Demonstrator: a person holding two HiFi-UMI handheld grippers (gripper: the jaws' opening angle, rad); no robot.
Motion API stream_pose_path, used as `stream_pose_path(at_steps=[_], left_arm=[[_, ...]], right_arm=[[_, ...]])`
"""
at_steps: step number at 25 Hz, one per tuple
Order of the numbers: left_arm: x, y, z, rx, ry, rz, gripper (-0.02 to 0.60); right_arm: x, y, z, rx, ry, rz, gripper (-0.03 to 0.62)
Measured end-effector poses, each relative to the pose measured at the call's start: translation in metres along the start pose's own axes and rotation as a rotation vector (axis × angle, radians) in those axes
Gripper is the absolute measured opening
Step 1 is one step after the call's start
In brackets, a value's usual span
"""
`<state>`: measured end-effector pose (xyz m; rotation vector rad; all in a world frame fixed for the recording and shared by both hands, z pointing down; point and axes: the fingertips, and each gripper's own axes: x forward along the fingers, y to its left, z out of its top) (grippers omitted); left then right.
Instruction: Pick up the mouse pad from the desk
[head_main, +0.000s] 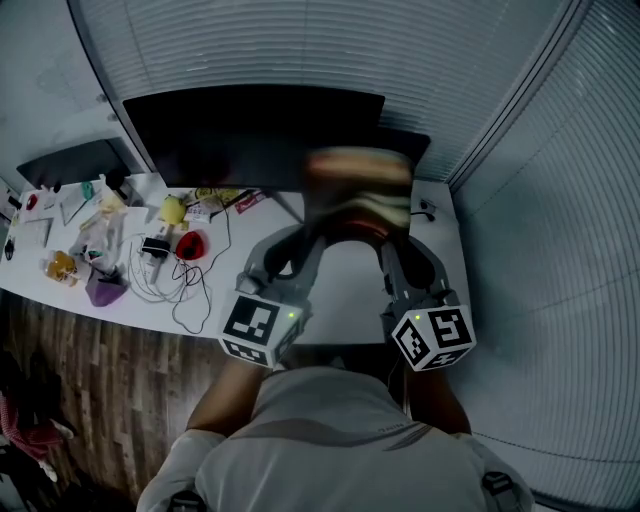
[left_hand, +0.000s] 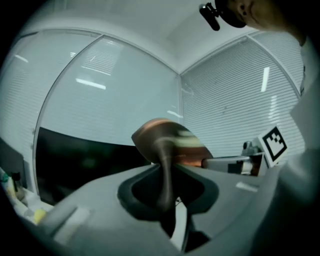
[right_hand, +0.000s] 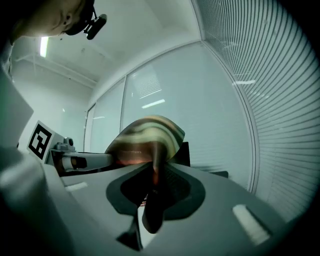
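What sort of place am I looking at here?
Probably an office: a white desk with a wide dark monitor, loose cables and small clutter beside it, plus glass walls and slatted blinds.

Striped brown-and-cream mouse pad (head_main: 358, 190), bowed, aloft above the desk (head_main: 445, 240)

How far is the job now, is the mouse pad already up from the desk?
Done: the mouse pad is off the desk, held in the air. In hand: the left gripper and the right gripper are each shut on its edge. Left: nothing visible of the pickup itself.
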<state>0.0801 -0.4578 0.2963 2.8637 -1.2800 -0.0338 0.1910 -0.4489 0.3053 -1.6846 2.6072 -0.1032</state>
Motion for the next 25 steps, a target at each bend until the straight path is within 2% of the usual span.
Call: stream_pose_path(at_steps=[6,25], left_arm=[[0.001,-0.007,0.018,0.032,-0.035,-0.023,0.071],[0.012,0.005,0.011,0.002,-0.003,-0.034,0.069]], right_arm=[[-0.008,0.000,0.019,-0.012,-0.057,-0.012,0.051],[0.011,-0.001,0.013,-0.001,-0.031,0.011,0.049]])
